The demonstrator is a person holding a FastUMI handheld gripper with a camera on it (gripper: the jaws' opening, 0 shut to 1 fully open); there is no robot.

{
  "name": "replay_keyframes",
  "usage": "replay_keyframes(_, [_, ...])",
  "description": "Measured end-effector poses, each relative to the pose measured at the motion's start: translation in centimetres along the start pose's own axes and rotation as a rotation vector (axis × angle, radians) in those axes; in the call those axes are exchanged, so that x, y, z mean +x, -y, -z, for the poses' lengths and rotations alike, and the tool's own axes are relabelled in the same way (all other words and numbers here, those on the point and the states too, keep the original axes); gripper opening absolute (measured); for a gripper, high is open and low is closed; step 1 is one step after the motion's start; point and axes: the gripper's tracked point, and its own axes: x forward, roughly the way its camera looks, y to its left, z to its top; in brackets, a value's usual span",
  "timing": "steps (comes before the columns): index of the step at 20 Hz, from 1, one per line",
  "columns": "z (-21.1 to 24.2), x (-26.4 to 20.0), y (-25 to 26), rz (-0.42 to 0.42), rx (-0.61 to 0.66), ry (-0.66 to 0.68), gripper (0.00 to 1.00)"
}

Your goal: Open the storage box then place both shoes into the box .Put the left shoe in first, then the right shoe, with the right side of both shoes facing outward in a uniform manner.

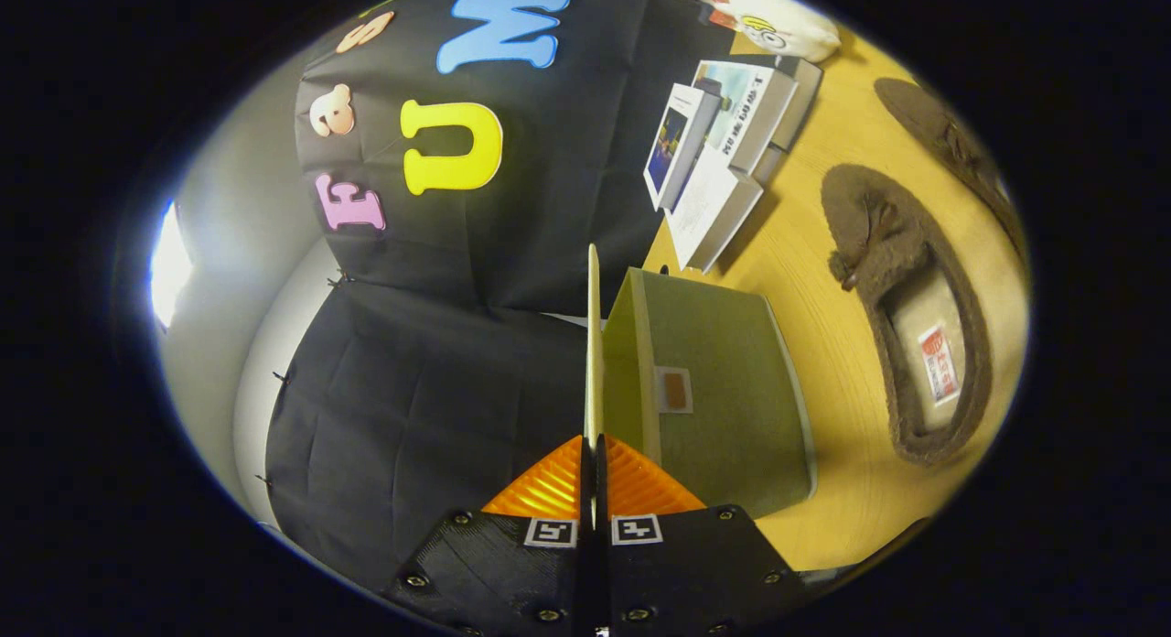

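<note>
Fingers (pixel 593 454) were pressed together on the thin edge of the storage box lid (pixel 593 344), which stood edge-on, swung away from the green storage box (pixel 714 390). Box sat on the wooden counter (pixel 823 362), w/ a small tag on its facing side; couldn't tell what was inside. Just beyond the box lay one brown shoe (pixel 915 326), opening toward the camera, a label on its insole. Second shoe (pixel 951 152) lay past that, near the counter edge. Bare counter strip ran btwn box and near shoe. Stack of small white cartons (pixel 723 152) stood behind the box by the booth wall, w/ a plush toy (pixel 778 19) farther along.
</note>
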Motion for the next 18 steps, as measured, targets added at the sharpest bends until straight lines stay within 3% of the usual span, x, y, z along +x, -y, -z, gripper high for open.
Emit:
replay_keyframes(7, [-1.6,0.1,-5.5,-0.02,-0.104,0.001,0.0])
replay_keyframes(18, [3.2,4.6,-14.8,-0.052,-0.294,-0.077,0.0])
